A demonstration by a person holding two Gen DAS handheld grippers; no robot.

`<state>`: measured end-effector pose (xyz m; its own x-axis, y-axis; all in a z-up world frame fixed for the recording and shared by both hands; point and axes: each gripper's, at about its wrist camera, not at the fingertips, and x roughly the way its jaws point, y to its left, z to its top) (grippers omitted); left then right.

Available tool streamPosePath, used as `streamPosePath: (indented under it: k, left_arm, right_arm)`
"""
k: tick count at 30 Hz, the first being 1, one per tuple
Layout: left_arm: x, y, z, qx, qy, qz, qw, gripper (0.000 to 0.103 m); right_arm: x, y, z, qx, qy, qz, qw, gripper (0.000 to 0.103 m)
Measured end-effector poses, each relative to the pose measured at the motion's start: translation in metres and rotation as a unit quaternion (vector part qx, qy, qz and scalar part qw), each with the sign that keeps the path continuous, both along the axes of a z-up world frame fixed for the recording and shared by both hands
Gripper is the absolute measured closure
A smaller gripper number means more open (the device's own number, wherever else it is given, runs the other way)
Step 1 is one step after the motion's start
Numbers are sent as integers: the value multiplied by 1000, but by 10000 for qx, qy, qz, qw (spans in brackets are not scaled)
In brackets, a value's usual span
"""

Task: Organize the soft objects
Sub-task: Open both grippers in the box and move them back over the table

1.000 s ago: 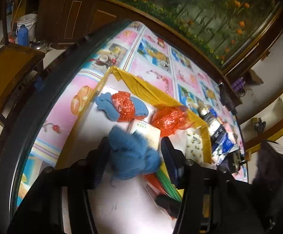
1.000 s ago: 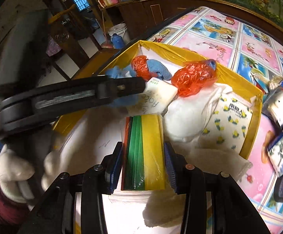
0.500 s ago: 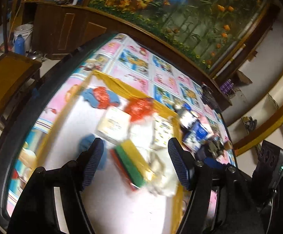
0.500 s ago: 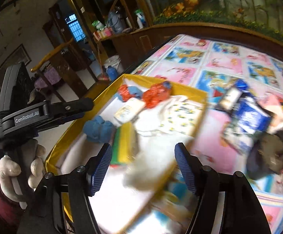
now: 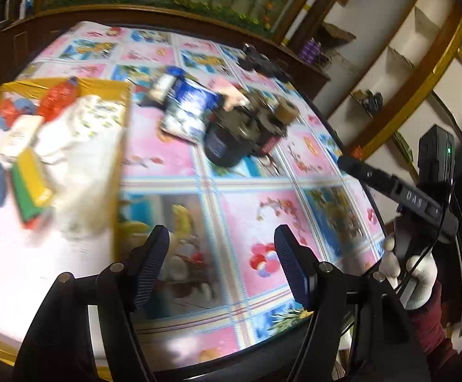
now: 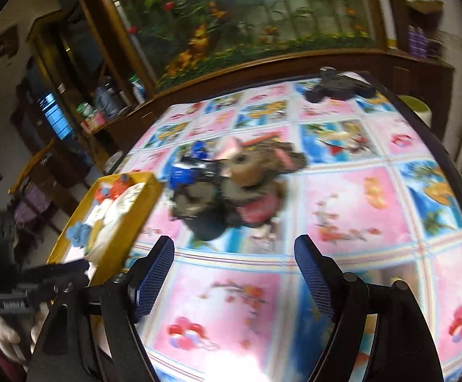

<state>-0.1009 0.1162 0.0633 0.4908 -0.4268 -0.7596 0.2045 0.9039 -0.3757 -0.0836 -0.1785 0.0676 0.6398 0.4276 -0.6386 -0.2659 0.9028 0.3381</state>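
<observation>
Both claws have swung away from the yellow tray (image 5: 116, 86) since a moment ago, when each gripped an item inside it. Now the tray, at the left of the desk (image 5: 243, 210), holds blue knits, red bundles, white cloths and a striped sponge stack (image 5: 28, 187). By my reading the sorting is partly done: a blurred heap of dark and brown soft things (image 6: 231, 191) remains loose mid-desk, beside the tray. Left claw (image 5: 221, 264) and right claw (image 6: 234, 273) both gape wide, gripping nothing, hovering above bare cloth.
</observation>
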Motion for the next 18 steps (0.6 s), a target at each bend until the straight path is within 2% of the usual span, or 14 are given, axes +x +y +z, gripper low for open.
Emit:
streamPosePath:
  k: [4,8,10,12,14,18]
  left_arm:
    - [5,-25,-23,45,300,-59,9995,35]
    - [11,-45,-45,315,535,-83,9980,34]
    - [10,-50,-44,571,333,-55,9978,27]
    - [11,-53,-45,656,262,-63,9975,25]
    - [10,-56,-47,728,170,-41,9972,18]
    - [4,-66,-50,1131,-107,-35,9935,12]
  right_arm:
    - [1,-28,-9,184,160,-236,9994,23]
    - [12,-36,-21,355,340,-299,9983,23]
    - [21,-33,-29,370,407,-266,9981,23]
    - [26,-29,-35,378,454,-226,9980,23]
    - [34,-27,-43,424,503,-242,9975,23]
    - [49,-27,-64,556,652,-362,9957,23]
